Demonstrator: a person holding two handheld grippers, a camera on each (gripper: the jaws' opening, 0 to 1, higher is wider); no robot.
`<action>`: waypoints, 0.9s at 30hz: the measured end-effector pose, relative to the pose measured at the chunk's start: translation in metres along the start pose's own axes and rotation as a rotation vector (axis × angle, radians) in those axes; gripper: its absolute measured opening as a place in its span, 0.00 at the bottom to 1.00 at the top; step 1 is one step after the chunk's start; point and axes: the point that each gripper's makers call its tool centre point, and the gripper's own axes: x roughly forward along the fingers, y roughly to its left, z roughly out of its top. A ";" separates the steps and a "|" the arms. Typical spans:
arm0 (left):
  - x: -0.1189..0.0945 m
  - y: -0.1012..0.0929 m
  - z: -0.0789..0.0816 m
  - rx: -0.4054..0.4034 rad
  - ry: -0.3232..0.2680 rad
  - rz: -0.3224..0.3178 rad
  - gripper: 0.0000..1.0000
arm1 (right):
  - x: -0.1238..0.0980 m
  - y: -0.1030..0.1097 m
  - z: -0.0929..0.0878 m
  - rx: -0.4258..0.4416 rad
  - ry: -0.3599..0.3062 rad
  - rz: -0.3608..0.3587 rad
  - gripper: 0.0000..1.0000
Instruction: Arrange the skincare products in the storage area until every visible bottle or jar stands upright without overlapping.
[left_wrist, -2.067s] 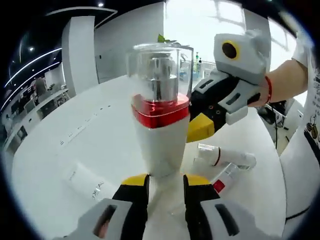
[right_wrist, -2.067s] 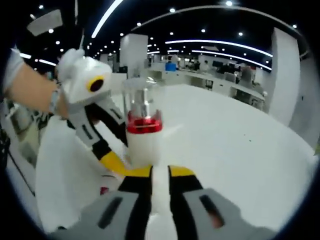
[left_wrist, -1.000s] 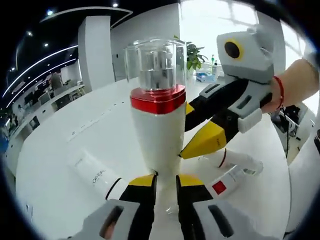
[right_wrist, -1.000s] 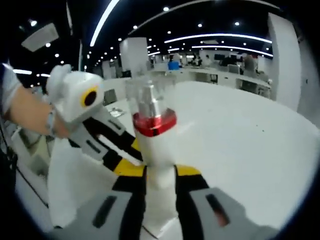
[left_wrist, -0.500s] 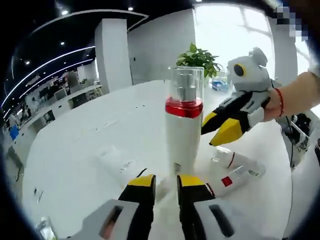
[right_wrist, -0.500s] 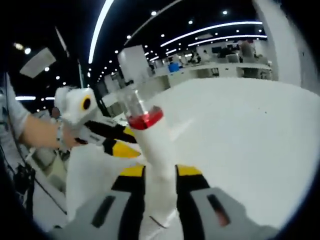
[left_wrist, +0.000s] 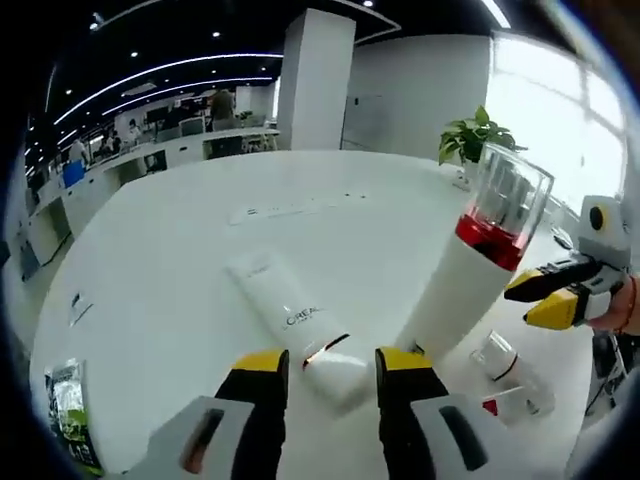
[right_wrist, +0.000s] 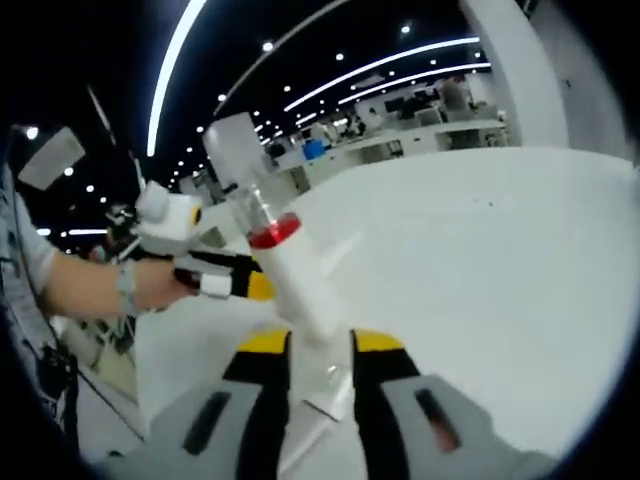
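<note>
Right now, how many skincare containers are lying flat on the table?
3: a white tube ahead of the left gripper, and two small ones beside the pump bottle. Others may be hidden.

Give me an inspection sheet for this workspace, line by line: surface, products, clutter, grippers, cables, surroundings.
Surface: white round table, mostly bare.
Job's things: tall white bottle with red band and clear cap, leaning in both views; white tube lying flat; two small products lying beside the bottle.
Clutter: green packet at the table edge.
Grippers: left gripper open, its jaws either side of the tube's end; right gripper with the bottle's base between its jaws, contact unclear.
Cables: nothing seen.
Surroundings: potted plant, office desks, ceiling light strips.
</note>
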 end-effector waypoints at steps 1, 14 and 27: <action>0.002 0.000 -0.002 0.004 0.016 0.020 0.38 | 0.000 0.000 0.000 -0.001 0.001 -0.005 0.22; 0.010 0.009 -0.019 0.052 0.146 0.151 0.36 | -0.002 -0.001 -0.002 0.006 -0.001 -0.030 0.21; -0.010 0.048 -0.028 0.061 0.158 0.219 0.25 | -0.001 0.006 -0.003 -0.003 0.005 -0.026 0.21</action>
